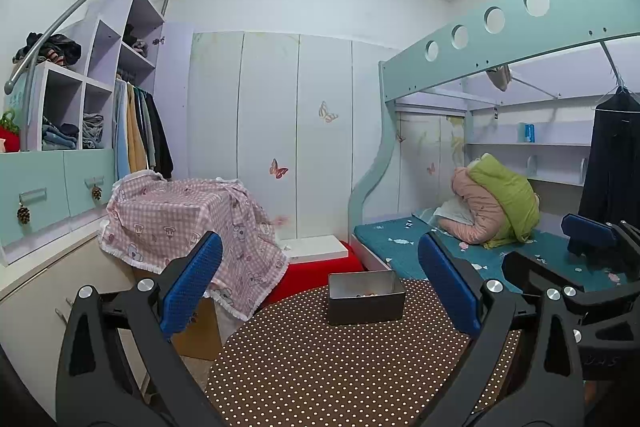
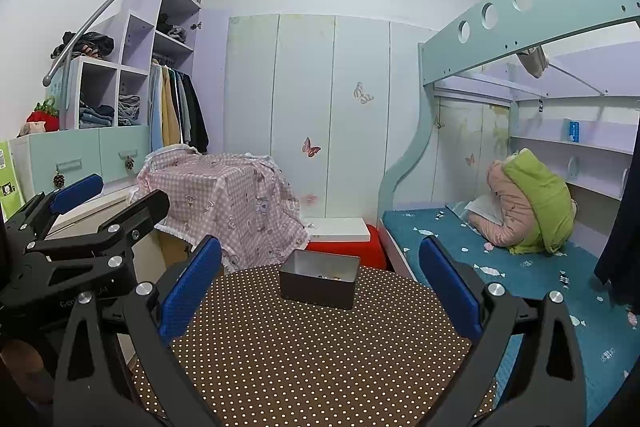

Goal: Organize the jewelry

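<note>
Metal box (image 1: 366, 297) stands at the far edge of the dotted table (image 1: 340, 367), small pieces lying inside; we cannot identify them. We find left gripper (image 1: 320, 287) and right gripper (image 2: 320, 287) spread wide, empty. No jewelry lies outside, so sorting looks complete or barely under way.

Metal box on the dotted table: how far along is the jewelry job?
A few small pieces already lie inside the metal box. Nothing is in hand: the left gripper and the right gripper both have open, empty jaws. No loose jewelry shows on the dotted table, so little looks left.
</note>
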A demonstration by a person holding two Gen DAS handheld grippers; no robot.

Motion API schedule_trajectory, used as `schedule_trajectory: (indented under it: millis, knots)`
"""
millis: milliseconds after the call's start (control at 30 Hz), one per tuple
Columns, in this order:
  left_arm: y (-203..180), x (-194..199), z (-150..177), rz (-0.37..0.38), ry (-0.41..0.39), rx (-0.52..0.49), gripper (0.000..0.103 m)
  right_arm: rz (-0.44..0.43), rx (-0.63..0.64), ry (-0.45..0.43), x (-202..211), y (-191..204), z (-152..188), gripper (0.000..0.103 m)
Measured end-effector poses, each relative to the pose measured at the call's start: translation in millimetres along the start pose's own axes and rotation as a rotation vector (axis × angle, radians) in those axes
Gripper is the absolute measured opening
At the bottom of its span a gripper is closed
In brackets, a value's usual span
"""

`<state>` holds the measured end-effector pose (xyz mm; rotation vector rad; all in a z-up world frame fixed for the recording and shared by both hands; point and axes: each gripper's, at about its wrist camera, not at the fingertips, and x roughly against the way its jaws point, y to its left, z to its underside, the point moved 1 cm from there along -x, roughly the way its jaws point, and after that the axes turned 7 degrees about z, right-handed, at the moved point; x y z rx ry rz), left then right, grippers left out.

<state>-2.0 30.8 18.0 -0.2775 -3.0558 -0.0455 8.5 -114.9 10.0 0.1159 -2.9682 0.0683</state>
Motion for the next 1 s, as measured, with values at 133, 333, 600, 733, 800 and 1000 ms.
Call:
schedule_trajectory:
  millis: [133, 333, 600, 733, 800, 1000]
  knots:
    - [0, -1, 1, 0.000, 0.001, -0.001, 0.098, -0.001, -0.001, 0.001, 0, 0, 0, 0.095]
    - [0, -3, 3, -0.002, -0.001, -0.003, 0.098, -0.001, -0.001, 0.000, 0, 0, 0, 0.095]
    - [0, -3, 4, 0.000, 0.001, -0.003, 0.098, -0.001, -0.005, 0.006, 0, 3, 2, 0.095]
    - [1, -3, 3, 0.001, 0.002, -0.002, 0.098, -0.001, -0.005, 0.006, 0, 4, 3, 0.095]
    - [1, -3, 5, 0.003, 0.004, 0.000, 0.098, 0.000, -0.006, 0.008, 0, 4, 3, 0.095]
    - [5, -8, 12, 0.020, 0.025, 0.013, 0.098, -0.014, -0.024, 0.026, -4, 6, 7, 0.095]
